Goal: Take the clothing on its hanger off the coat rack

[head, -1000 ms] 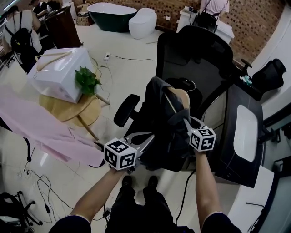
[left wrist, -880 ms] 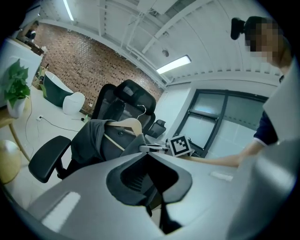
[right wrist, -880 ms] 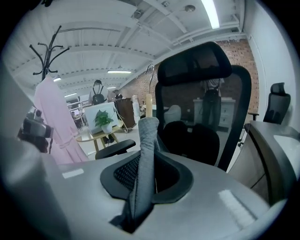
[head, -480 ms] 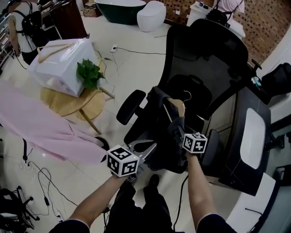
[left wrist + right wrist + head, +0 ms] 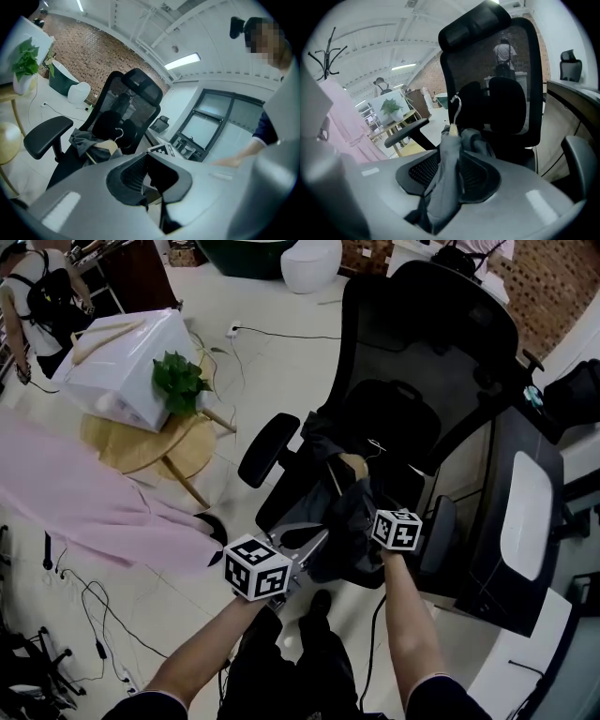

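A dark grey garment (image 5: pixel 342 521) on a wooden hanger (image 5: pixel 354 465) lies slumped on the seat of a black office chair (image 5: pixel 431 352). Its metal hook (image 5: pixel 375 444) points toward the backrest. My right gripper (image 5: pixel 364 507) is at the garment's near end. Its jaws have just been opening. In the right gripper view the cloth (image 5: pixel 449 159) hangs loosely between the parted pads of that gripper (image 5: pixel 447 176), below the hanger (image 5: pixel 451 127). My left gripper (image 5: pixel 314 538) is open and empty left of the garment. The left gripper view has that gripper (image 5: pixel 150 176) facing the garment (image 5: pixel 86 140).
A black coat rack (image 5: pixel 329 51) stands far left with a pink garment (image 5: pixel 84 493) on it. A round wooden table (image 5: pixel 141 446) carries a white box (image 5: pixel 122 362) and a plant (image 5: pixel 178 385). The chair's armrest (image 5: pixel 267 448) sticks out leftward. A dark desk (image 5: pixel 525 521) flanks the right; cables (image 5: pixel 84 606) cross the floor.
Both grippers have come down, the right one farther. The garment and hanger sank from mid-air onto the chair seat. The right jaws opened around the cloth.
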A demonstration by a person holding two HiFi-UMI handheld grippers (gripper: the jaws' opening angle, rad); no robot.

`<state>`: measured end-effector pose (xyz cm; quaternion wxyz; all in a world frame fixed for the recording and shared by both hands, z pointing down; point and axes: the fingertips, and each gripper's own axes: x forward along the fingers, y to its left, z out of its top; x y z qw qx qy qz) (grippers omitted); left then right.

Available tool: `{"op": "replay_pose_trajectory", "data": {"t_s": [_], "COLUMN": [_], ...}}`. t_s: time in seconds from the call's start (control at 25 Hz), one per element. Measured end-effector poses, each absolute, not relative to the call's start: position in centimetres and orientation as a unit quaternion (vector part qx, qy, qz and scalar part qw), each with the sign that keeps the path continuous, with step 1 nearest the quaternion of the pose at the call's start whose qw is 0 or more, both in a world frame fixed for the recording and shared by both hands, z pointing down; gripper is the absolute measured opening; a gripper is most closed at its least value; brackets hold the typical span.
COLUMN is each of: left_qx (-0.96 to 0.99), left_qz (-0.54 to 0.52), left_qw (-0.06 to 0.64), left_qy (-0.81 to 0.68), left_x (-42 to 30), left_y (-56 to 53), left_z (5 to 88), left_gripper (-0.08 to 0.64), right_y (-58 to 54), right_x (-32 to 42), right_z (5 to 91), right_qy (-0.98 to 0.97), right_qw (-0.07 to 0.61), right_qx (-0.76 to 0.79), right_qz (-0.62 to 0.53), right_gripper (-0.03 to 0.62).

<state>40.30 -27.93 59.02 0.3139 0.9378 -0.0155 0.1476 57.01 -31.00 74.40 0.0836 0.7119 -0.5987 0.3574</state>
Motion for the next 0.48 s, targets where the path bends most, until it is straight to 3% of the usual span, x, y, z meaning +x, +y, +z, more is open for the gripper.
{"op": "replay_pose_trajectory", "data": {"t_s": [0.16, 0.48], "left_qx": [0.941, 0.959], "left_qz": [0.143, 0.087], "left_qw": [0.306, 0.271], "left_qy": [-0.016, -0.007], "left_x": [40.5, 41.6], "left_y": [-28.3, -30.3], "left_z": [58.4, 51.8], "left_gripper": [0.012, 0.012], "right_y": [-30.4, -31.9], "right_x": [58.0, 54.2], "right_z": [71.9, 57.5], "right_qy": [-0.599, -0.667], "right_qw": [0.085, 0.012], "right_qx": [0.724, 0.713], "right_qz": [0.331, 0.215], "right_gripper": [0.156, 0.126]}}
